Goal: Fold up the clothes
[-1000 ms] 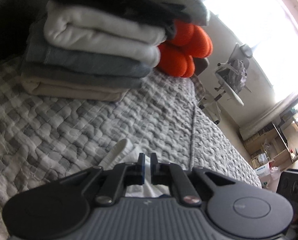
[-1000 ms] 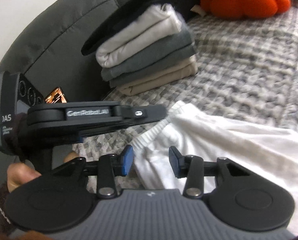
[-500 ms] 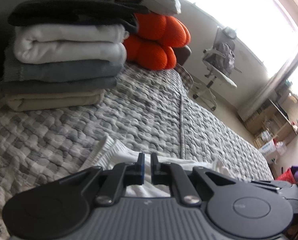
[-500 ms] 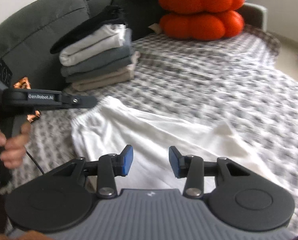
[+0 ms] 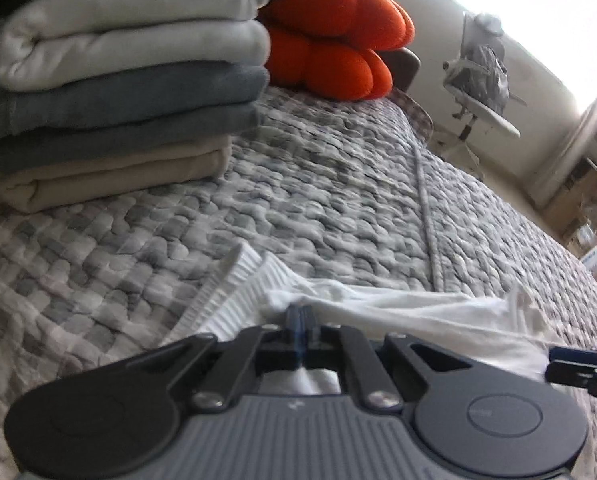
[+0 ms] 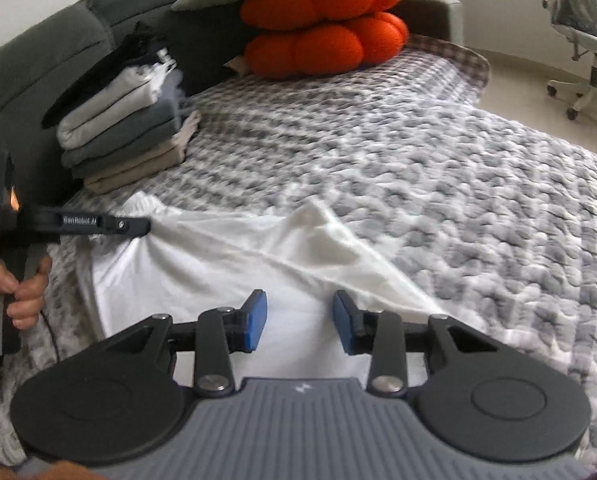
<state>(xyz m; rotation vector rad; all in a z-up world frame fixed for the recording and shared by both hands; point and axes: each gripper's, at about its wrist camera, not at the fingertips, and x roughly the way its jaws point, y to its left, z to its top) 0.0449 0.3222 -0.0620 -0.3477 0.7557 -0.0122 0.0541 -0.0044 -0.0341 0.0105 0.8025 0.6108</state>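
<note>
Fingers of the left gripper [image 5: 300, 320] are pinching the white garment [image 6: 226, 268] near its ribbed edge, now drawing it taut; the right gripper's [image 6: 300, 322] fingers are hovering spread above it. Folded clothes [image 6: 126, 120] are sitting stacked at the bed's [image 6: 438, 168] far left corner beside orange cushions [image 6: 322, 28].
</note>
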